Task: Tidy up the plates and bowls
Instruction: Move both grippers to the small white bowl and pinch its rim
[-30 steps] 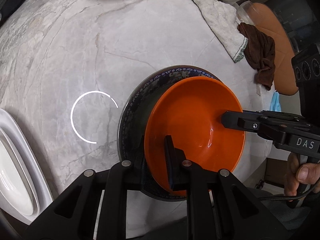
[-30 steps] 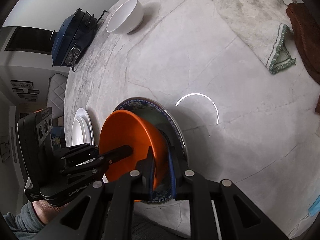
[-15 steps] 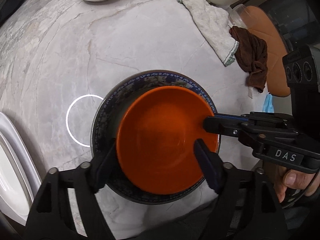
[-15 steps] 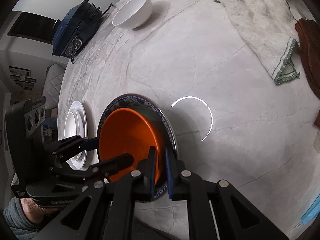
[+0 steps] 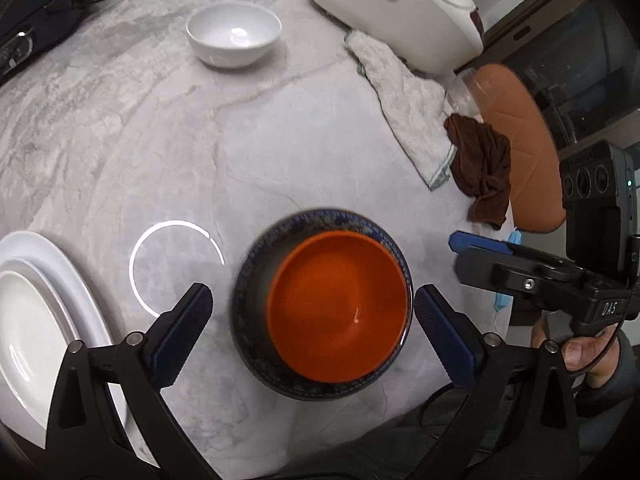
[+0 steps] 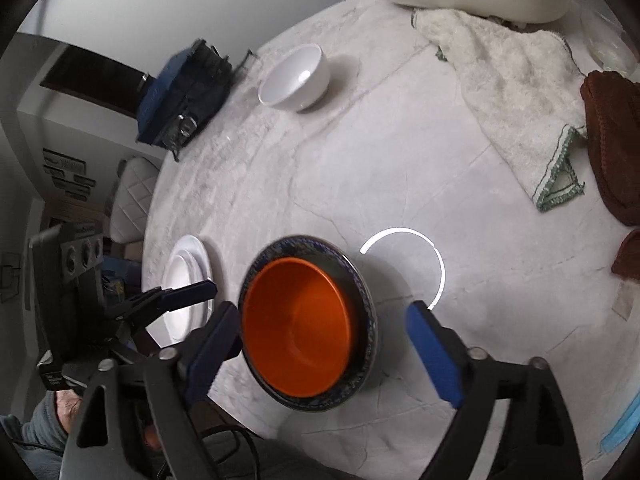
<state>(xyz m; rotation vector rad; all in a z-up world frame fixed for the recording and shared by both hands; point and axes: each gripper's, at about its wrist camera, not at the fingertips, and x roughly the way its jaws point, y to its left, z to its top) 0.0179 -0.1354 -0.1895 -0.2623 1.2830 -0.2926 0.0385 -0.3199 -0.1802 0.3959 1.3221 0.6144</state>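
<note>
Hand-held gripper (image 5: pixel 312 322) (left) straddles orange bowl (image 5: pixel 338 310), untouching.

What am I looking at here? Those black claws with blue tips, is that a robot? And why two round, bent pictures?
No robot: a person holds a two-fingered grabber in each hand. Each grabber carries a wide-angle camera looking along its fingers, hence two bent pictures. One shows the left gripper, the other the right gripper. Both are open and hold nothing. Between their fingers, on the marble table, an orange bowl sits inside a dark patterned bowl. Also there: stacked white plates, a white bowl, a white towel and a brown cloth.
</note>
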